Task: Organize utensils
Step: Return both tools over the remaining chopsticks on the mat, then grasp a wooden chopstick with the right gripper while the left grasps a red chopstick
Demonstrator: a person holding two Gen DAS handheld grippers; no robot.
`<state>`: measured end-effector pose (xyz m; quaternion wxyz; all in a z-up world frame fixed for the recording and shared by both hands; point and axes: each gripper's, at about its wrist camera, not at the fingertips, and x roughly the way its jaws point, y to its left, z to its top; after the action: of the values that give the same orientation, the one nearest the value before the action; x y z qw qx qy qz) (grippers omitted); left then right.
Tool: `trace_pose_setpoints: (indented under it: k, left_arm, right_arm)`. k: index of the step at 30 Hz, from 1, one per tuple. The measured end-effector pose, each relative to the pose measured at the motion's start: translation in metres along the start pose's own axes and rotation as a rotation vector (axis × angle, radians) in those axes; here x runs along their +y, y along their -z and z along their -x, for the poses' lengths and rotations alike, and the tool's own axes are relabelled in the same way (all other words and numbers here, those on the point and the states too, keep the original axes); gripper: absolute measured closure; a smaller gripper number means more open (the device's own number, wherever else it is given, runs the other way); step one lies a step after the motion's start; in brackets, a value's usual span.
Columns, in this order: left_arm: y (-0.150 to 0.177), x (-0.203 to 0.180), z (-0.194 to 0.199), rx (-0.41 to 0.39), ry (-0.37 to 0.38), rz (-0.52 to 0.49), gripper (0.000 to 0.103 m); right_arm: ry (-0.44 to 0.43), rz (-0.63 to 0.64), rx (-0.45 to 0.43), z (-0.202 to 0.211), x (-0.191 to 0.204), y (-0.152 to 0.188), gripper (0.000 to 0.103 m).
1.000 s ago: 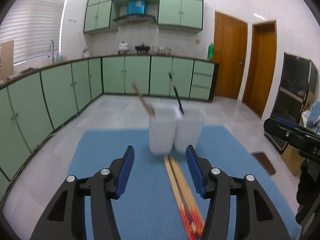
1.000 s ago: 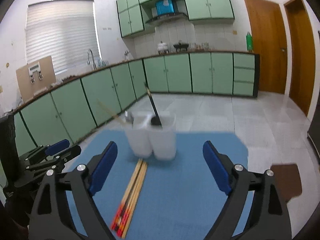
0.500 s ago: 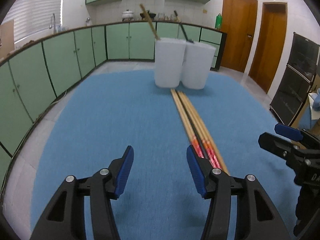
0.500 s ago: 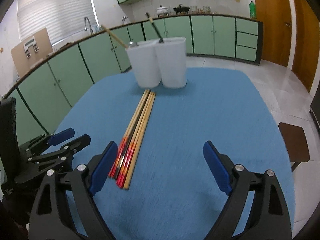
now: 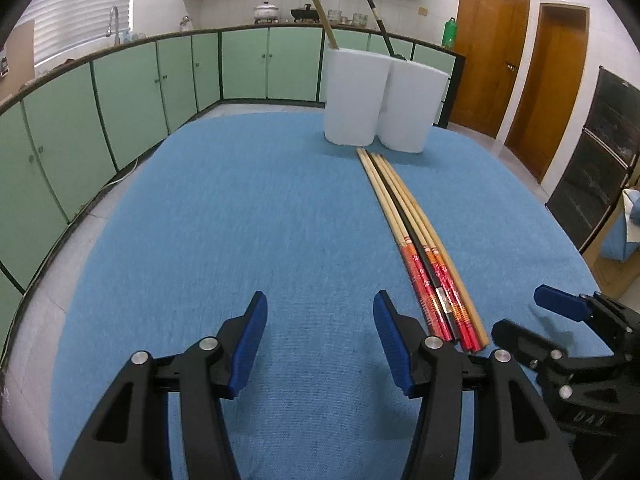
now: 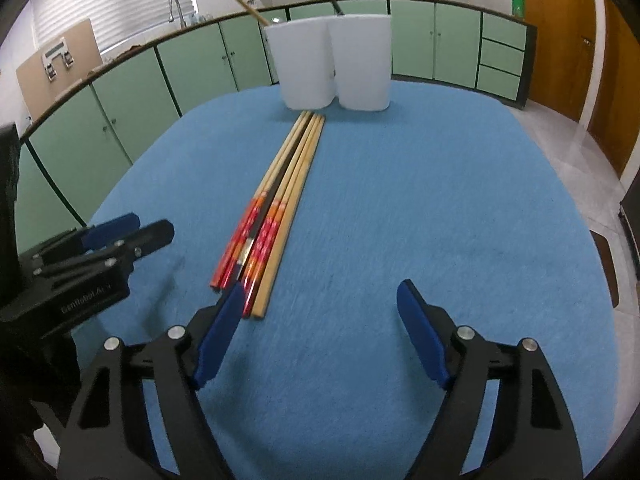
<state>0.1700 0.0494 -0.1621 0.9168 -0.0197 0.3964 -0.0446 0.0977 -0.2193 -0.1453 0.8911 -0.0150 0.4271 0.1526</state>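
A bundle of several chopsticks (image 5: pixel 416 236) (image 6: pixel 280 196), pale wood with red ends and one black, lies lengthwise on the blue cloth. Behind it stand two white cups (image 5: pixel 384 102) (image 6: pixel 332 64), side by side, each holding one utensil. My left gripper (image 5: pixel 320 332) hovers open over bare cloth just left of the red ends. My right gripper (image 6: pixel 320 320) sits low just right of the same ends; its jaws are closing with nothing between them. Each gripper appears at the edge of the other's view.
The blue cloth (image 5: pixel 240 216) covers a table whose edges drop to a tiled floor. Green cabinets (image 5: pixel 132 80) line the far walls, and wooden doors (image 5: pixel 520 60) stand on the right. A brown stool (image 6: pixel 606 264) sits beside the table's right edge.
Both grippers have come down toward the table and tilted to look at the cloth. The chopsticks' red ends now lie close to the fingers. The right jaws have narrowed.
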Motion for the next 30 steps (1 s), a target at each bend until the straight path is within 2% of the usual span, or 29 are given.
trace_pose_setpoints:
  k: [5,12,15,16,19,21,24,27,28,30]
  left_arm:
    - [0.001,0.001,-0.003,0.018,-0.001,0.000,0.048]
    - [0.002,0.003,-0.007,0.035,0.004,0.011,0.048]
    - [0.002,0.003,-0.007,0.038,0.002,0.013,0.047]
    - [0.002,0.003,-0.007,0.039,0.001,0.013,0.047]
    - [0.002,0.002,-0.007,0.041,-0.001,0.008,0.047]
    - [0.002,0.002,-0.007,0.041,-0.001,0.005,0.047]
    - [0.003,0.002,-0.006,0.039,-0.002,0.007,0.046]
    - [0.003,0.002,-0.007,0.041,-0.003,0.007,0.045]
    - [0.003,0.002,-0.007,0.044,-0.003,0.005,0.045]
    - [0.003,0.000,-0.008,0.045,-0.005,-0.002,0.045]
  right_arm:
    - [0.037,0.034,0.027,-0.007,0.006,0.001,0.031]
    - [0.064,0.016,0.030,-0.005,-0.004,0.000,0.032]
    - [0.123,0.040,0.007,-0.001,-0.008,-0.001,0.032]
    - [0.123,0.040,0.003,0.001,-0.009,-0.001,0.032]
    - [0.036,0.009,0.010,0.002,-0.010,0.000,0.037]
    - [0.010,0.008,0.022,0.000,-0.006,0.002,0.044]
    - [0.023,0.032,0.023,-0.002,-0.001,0.005,0.052]
    - [0.014,0.021,0.021,-0.002,-0.003,0.003,0.071]
    - [0.017,0.020,0.020,-0.002,-0.004,0.003,0.074]
    - [0.023,0.032,0.020,-0.003,-0.004,0.001,0.092]
